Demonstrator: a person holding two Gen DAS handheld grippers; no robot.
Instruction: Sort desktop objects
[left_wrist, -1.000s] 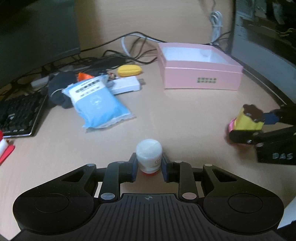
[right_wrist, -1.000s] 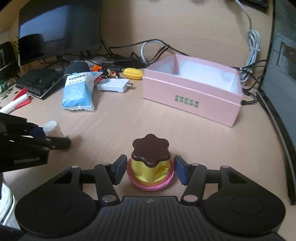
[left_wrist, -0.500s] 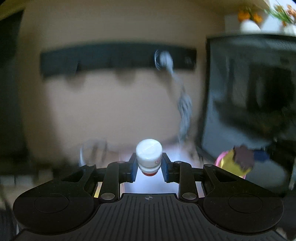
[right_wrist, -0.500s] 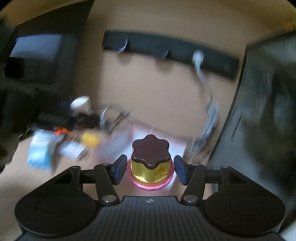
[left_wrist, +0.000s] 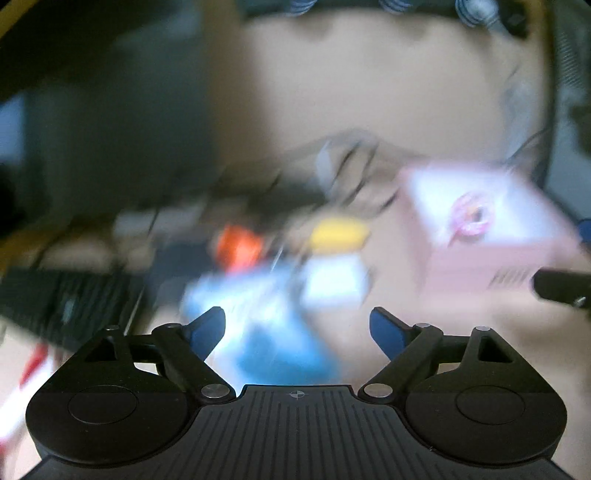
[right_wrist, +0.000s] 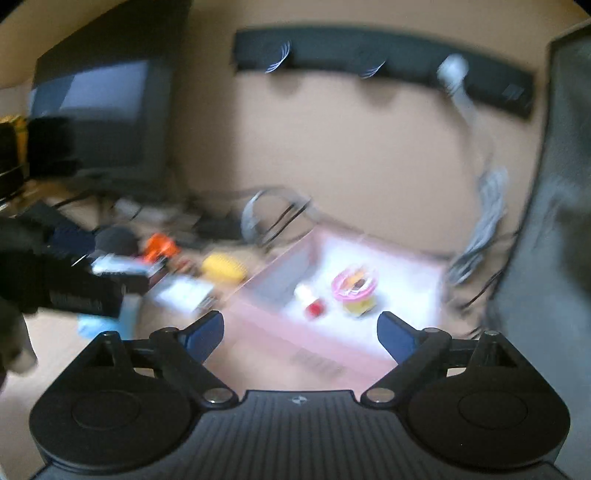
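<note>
While both tongs, L (left_wrist: 297, 326) & R (right_wrist: 301, 330), spread empty, pudding cup (right_wrist: 355, 287) sits in pink box (right_wrist: 325, 350).

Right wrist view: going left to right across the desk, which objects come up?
Orange blurred object → yellow corn-shaped item → small white bottle with red base inside the pink open box → pink-rimmed yellow pudding toy, also inside → bundled white cable.

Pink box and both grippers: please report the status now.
Left gripper, right gripper: jaws opening, nothing between them. Small bottle and pudding toy lie in pink box. Nothing in the way.
</note>
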